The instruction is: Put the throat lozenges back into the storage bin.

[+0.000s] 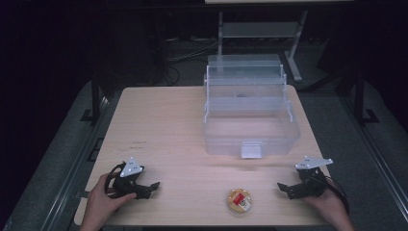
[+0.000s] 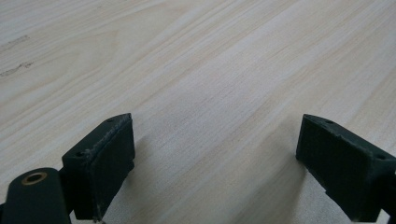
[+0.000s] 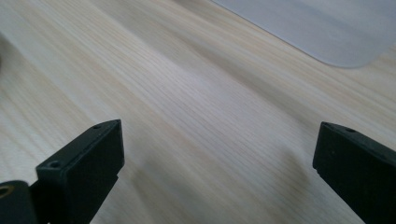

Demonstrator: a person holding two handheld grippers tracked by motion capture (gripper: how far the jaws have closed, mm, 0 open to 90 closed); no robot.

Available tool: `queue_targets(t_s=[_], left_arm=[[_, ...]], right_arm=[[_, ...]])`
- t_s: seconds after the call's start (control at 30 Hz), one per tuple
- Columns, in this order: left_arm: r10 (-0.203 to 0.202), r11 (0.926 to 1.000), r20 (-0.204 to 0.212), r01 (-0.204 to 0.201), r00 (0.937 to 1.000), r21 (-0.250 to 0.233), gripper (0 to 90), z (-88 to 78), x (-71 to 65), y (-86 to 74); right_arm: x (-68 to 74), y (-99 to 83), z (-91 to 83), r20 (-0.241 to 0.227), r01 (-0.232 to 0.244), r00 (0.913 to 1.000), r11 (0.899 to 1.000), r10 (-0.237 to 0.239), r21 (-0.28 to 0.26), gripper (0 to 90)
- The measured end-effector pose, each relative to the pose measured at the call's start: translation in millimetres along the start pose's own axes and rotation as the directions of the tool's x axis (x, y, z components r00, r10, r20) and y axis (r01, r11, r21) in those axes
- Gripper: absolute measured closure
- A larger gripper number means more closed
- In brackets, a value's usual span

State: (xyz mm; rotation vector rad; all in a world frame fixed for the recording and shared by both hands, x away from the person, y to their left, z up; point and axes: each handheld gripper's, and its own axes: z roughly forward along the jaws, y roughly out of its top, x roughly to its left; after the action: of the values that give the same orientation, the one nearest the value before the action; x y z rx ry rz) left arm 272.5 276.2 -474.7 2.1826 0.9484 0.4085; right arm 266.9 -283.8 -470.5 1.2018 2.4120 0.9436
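A clear plastic box with tiered trays folded open stands at the back right of the wooden table. A small round container with a red and white label lies near the front edge. My left gripper rests at the front left, held by a hand, open, with bare wood between its fingers. My right gripper sits at the front right, open too, its fingers wide apart over bare wood. A corner of the clear box shows at the top of the right gripper view.
Metal stand legs and cables lie on the dark floor beyond the table. The round container lies between the two grippers, nearer the right one. Bare table spreads left of the box.
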Motion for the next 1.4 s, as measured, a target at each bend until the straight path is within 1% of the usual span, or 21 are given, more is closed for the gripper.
queue_targets(t_s=[0.1,0.2,0.33,0.5,0.63,0.67,0.83,0.9,0.97,1.0,1.07,1.4], left_arm=[[0.0,1.0,0.0,0.0,1.0,0.0,10.7,0.0,0.1,0.0],[0.0,1.0,0.0,0.0,1.0,0.0,10.7,0.0,0.0,0.0],[0.0,1.0,0.0,0.0,1.0,0.0,10.7,0.0,0.0,-0.1],[0.0,1.0,0.0,0.0,1.0,0.0,10.7,0.0,0.0,-0.1],[0.0,1.0,0.0,0.0,1.0,-0.001,10.7,0.0,0.0,-0.1],[0.0,1.0,0.0,0.0,1.0,-0.001,10.7,0.0,0.0,-0.1],[-0.003,1.0,0.001,0.003,1.0,0.0,10.7,0.0,-0.2,-0.1],[-0.003,1.0,0.001,0.003,1.0,-0.001,10.7,0.0,-0.2,-0.1],[-0.003,1.0,0.001,0.003,1.0,-0.001,10.7,0.0,-0.1,-0.1],[-0.003,1.0,0.001,0.003,1.0,-0.001,10.7,0.0,-0.2,-0.1],[-0.003,1.0,0.001,0.003,1.0,-0.001,10.7,0.0,-0.2,-0.1],[-0.001,1.0,0.0,0.001,1.0,-0.001,10.7,0.0,0.0,-0.1]], right_arm=[[2.7,2.9,-0.8,-0.009,0.004,1.0,1.0,-0.004,0.007,1.7],[5.7,7.8,-1.3,-0.02,0.021,0.9996,1.0,-0.02,0.015,1.8],[7.0,11.3,-2.3,-0.03,0.022,0.9993,1.0,-0.022,0.021,1.8],[8.2,17.6,-2.7,-0.037,0.042,0.9985,0.999,-0.041,0.033,1.8],[11.8,21.9,-2.8,-0.05,0.05,0.9976,0.998,-0.048,0.045,1.8],[13.3,24.1,-2.9,-0.055,0.062,0.9967,0.997,-0.059,0.05,1.8],[17.2,29.4,-4.1,-0.07,0.083,0.9945,0.995,-0.078,0.06,1.8],[20.1,33.3,-4.4,-0.079,0.098,0.9925,0.993,-0.093,0.065,1.8],[21.1,34.5,-4.5,-0.081,0.101,0.9921,0.993,-0.096,0.067,1.8],[22.6,36.4,-4.3,-0.093,0.106,0.9907,0.992,-0.099,0.069,1.8],[23.8,38.3,-3.8,-0.097,0.113,0.9897,0.991,-0.105,0.074,1.8],[24.8,46.0,-5.8,-0.114,0.136,0.9853,0.987,-0.127,0.081,1.9]])
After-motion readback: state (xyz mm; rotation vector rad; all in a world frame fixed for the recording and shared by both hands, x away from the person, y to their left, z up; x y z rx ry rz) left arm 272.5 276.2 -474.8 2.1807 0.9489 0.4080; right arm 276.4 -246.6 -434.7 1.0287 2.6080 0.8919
